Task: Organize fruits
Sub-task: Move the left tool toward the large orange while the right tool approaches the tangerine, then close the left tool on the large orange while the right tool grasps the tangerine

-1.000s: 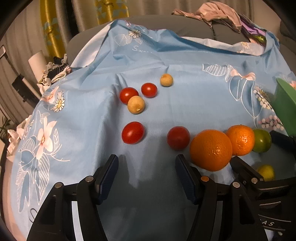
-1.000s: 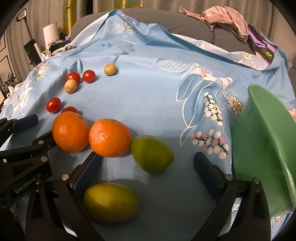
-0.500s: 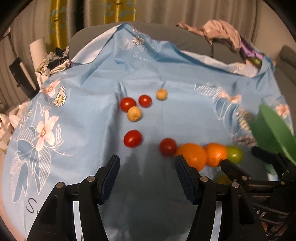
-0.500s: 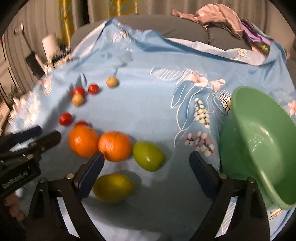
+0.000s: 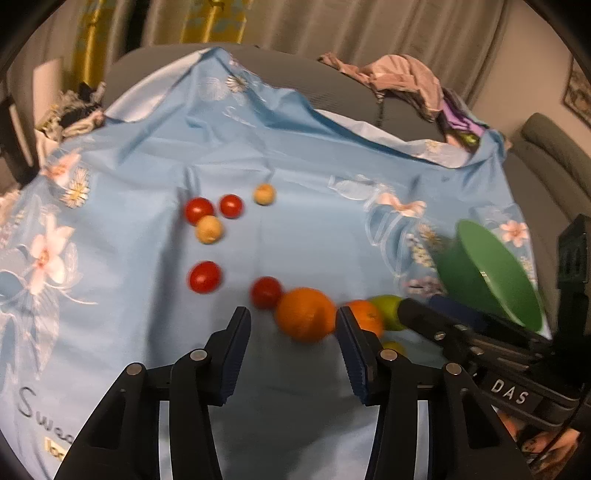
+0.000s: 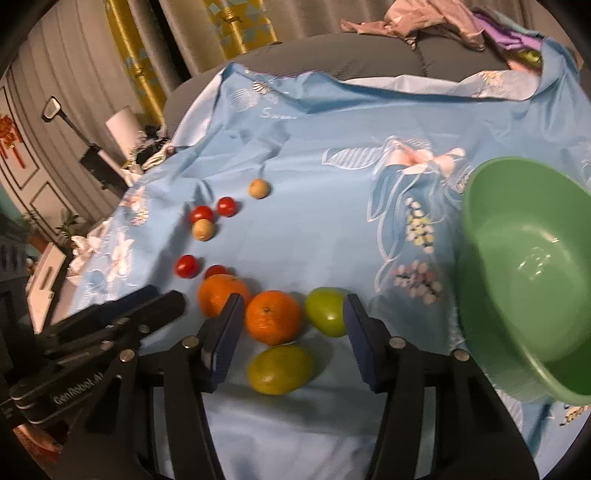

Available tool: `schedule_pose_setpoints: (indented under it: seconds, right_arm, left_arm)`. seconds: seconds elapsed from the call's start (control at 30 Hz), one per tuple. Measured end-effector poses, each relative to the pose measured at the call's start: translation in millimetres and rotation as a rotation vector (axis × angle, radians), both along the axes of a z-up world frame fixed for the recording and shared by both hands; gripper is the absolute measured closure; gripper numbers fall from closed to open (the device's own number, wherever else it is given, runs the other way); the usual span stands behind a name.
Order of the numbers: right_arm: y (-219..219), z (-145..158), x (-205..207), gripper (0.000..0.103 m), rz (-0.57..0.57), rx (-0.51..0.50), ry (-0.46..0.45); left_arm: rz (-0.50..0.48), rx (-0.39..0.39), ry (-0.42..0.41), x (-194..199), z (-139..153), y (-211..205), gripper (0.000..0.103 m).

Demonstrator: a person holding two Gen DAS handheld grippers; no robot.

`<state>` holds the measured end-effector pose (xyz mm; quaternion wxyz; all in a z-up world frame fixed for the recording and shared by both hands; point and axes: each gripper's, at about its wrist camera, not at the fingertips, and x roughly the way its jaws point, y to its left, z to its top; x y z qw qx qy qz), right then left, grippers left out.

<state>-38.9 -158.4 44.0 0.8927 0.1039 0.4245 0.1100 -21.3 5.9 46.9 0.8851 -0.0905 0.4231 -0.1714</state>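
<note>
We are narrowing both empty grippers, left gripper [image 5: 291, 354] and right gripper [image 6: 291, 339]; clipping the oranges [image 6: 272, 316] risks rolling them off the cloth [image 6: 332, 206].

Dim room: grey sofa [image 5: 369, 107], beige curtains [image 5: 332, 29], yellow patterned panels [image 6: 243, 26], panelled wall [image 6: 26, 147].

At lower right of the left wrist view, the yellow lemon [image 5: 392, 347] is mostly hidden behind the gripper finger; the green bowl [image 6: 524, 280] is cut by the right edge.

Both wrist cams are looking down at an angle over the blue cloth [image 5: 295, 166], side by side, sharing the oranges [image 6: 273, 317] and tomatoes [image 5: 205, 277].
</note>
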Motion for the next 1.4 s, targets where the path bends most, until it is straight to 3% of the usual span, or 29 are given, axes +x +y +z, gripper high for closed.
schedule_pose_setpoints:
  seconds: [0.17,0.33,0.53,0.87,0.97,1.07,1.27,1.33,1.4]
  right_arm:
    - [-0.1,-6.2,3.8,0.067,0.013,0.09,0.075]
    - [-6.2,-8.9,6.8,0.065,0.02,0.191,0.116]
    - [-5.5,-12.5,13.5,0.065,0.008,0.219,0.156]
    - [-4.7,-16.9,14.4,0.063,0.018,0.168,0.182]
    - [2.5,-17.9,16.1,0.054,0.027,0.115,0.181]
    - [10.8,-20.6,19.6,0.053,0.026,0.055,0.187]
    - [22.5,-31.1,31.1,0.052,0.021,-0.031,0.21]
    - [20.2,-31.5,32.5,0.061,0.025,-0.003,0.198]
    - [16.2,-29.3,31.1,0.062,0.019,0.015,0.18]
  left_arm:
    - [-0.024,-0.025,0.031,0.9,-4.1,-9.1,0.063]
    - [-0.031,-0.029,0.076,8.1,-11.8,-15.7,0.064]
    - [-0.014,-0.023,0.132,19.1,-22.6,-18.9,0.064]
    - [0.034,-0.114,0.189,29.4,-24.6,-1.4,0.064]
    - [0.07,-0.13,0.173,29.4,-17.0,10.5,0.064]
    - [0.093,-0.162,0.179,31.3,-13.7,18.6,0.064]
    - [0.07,-0.133,0.187,37.6,-9.5,10.1,0.064]
    - [0.063,-0.132,0.196,40.8,-10.4,7.0,0.064]
    - [0.064,-0.123,0.204,42.7,-11.9,4.0,0.064]
